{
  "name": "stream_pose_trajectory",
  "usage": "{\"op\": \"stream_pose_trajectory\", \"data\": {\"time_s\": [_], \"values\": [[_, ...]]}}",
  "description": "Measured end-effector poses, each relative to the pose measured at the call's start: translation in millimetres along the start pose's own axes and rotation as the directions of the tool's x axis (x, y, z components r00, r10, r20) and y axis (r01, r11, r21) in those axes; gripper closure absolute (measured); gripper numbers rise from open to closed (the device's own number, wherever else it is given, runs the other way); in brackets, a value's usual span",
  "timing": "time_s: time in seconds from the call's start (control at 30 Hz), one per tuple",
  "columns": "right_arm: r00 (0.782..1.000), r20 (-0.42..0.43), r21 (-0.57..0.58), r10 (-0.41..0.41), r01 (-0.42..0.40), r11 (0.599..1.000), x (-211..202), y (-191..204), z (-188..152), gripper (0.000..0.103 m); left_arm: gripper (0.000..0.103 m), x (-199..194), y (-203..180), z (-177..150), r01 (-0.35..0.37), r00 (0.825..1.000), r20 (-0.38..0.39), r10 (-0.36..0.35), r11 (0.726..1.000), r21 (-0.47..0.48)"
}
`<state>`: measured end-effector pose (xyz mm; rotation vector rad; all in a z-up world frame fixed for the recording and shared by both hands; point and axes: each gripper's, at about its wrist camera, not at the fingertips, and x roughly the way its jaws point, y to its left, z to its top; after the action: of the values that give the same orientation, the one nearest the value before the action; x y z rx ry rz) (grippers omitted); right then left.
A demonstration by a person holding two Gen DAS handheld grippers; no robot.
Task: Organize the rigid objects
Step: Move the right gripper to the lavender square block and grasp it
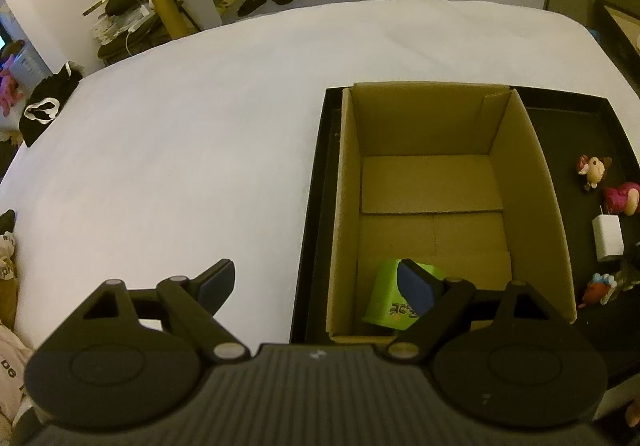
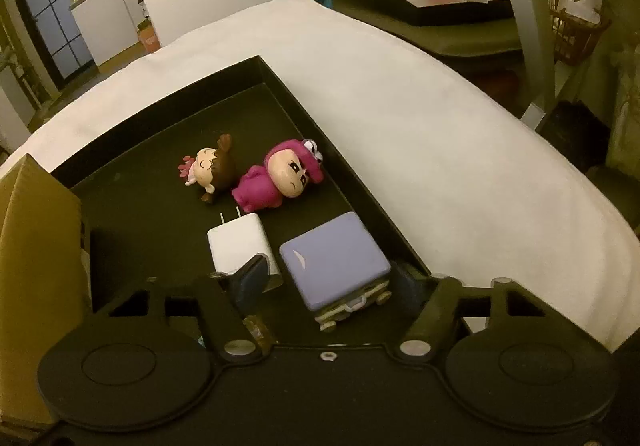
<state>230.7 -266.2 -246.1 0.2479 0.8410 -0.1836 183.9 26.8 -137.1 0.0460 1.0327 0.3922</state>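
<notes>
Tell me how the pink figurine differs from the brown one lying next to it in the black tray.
The pink figurine is bigger than the brown figurine, and lies nearer the black tray's right wall. The pink one wears a hooded suit; the brown one a small pink bow. Both lie on their sides.

Your left gripper [image 1: 316,286] and right gripper [image 2: 330,282] are black plastic, with blue pads [image 1: 416,286], silver pivot pins [image 1: 228,350] and round embossed discs [image 2: 119,364].

Dim, yellowish light | strong fisheye bending | edges perhaps slightly soft
</notes>
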Motion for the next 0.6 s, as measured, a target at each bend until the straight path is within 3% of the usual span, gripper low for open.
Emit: {"op": "stream_pose_trajectory", "data": {"time_s": [0.6], "values": [[0.995,0.043,-0.062,0.088,-0.085,0.994,-43,10,8,0.048,0.016,0,13,1,0.057,0.998,-0.014,-0.058,0.996,-0.061]]}}
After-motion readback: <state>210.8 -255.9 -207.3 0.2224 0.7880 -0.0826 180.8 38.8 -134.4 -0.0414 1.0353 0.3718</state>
